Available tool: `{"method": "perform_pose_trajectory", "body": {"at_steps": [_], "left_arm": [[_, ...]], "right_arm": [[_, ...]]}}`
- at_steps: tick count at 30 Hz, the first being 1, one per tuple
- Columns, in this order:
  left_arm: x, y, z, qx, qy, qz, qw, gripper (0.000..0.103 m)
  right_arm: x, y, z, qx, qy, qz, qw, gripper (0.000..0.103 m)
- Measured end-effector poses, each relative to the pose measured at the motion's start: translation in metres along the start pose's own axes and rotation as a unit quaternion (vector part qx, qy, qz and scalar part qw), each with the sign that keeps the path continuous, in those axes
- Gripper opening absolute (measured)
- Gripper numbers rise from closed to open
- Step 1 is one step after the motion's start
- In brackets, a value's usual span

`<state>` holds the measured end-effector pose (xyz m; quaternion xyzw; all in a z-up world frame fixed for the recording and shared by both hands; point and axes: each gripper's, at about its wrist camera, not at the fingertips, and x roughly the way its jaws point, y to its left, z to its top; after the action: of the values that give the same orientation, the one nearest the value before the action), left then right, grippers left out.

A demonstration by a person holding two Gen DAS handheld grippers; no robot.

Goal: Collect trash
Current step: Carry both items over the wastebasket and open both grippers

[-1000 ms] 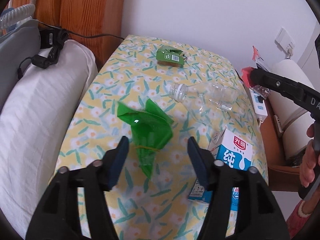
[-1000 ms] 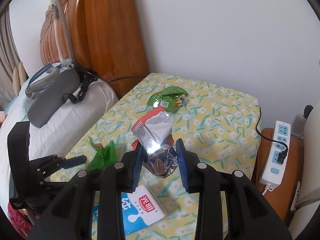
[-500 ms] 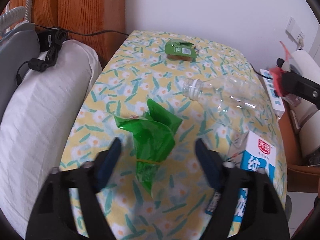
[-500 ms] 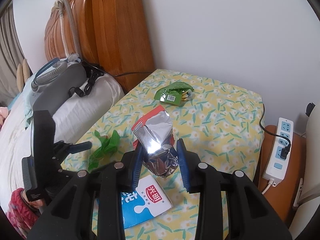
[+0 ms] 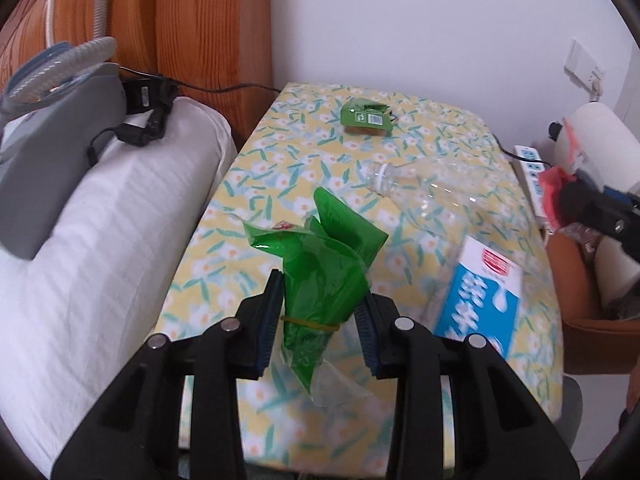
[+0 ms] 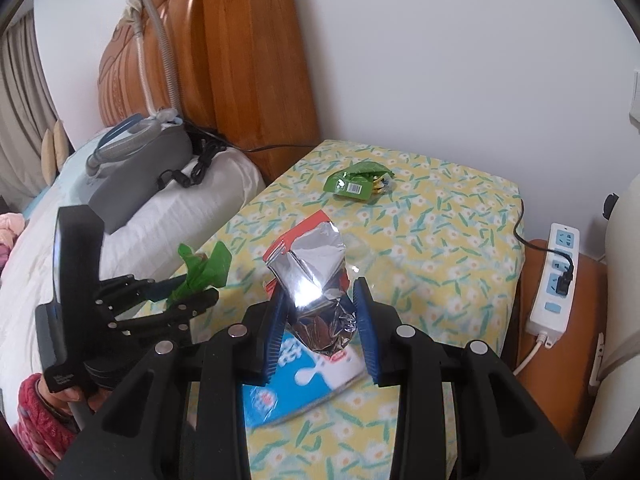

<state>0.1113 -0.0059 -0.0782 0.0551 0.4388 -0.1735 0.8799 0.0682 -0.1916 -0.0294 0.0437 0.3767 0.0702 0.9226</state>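
Left gripper (image 5: pixel 320 316) closing on a green wrapper (image 5: pixel 320 264); right gripper (image 6: pixel 320 320) pinching a foil bag (image 6: pixel 316 280); flimsy plastic may slip free.

Your left wrist camera looks steeply down along its fingers, close above the near edge of the yellow floral-cloth table (image 5: pixel 304 168). Your right wrist camera tilts down from the right, slightly farther back. Both share the table and the blue-and-white milk carton (image 5: pixel 480 300) (image 6: pixel 304 380).

Left tool (image 5: pixel 320 316) closing; right tool (image 6: pixel 320 320) clamped, both angled downward.
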Motion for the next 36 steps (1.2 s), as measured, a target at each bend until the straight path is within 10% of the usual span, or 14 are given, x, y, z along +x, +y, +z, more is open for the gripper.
{"method": "perform_pose_trajectory", "body": {"at_steps": [9, 23, 27, 36], "left_arm": [[-0.059, -0.011, -0.075, 0.014, -0.001, -0.029, 0.9995, 0.034], [-0.069, -0.006, -0.156, 0.008, 0.051, -0.047, 0.9975, 0.034], [-0.071, -0.004, -0.161, 0.009, 0.051, -0.048, 0.9975, 0.034], [-0.07, -0.025, -0.188, 0.054, 0.093, -0.088, 0.9903, 0.035]], "right_arm": [[-0.035, 0.033, -0.086, -0.021, 0.053, 0.039, 0.998, 0.035], [0.027, 0.067, -0.255, -0.006, 0.272, 0.076, 0.959, 0.037], [0.035, 0.068, -0.268, -0.002, 0.293, 0.054, 0.955, 0.073], [-0.019, 0.061, -0.235, -0.013, 0.209, 0.029, 0.977, 0.096]]}}
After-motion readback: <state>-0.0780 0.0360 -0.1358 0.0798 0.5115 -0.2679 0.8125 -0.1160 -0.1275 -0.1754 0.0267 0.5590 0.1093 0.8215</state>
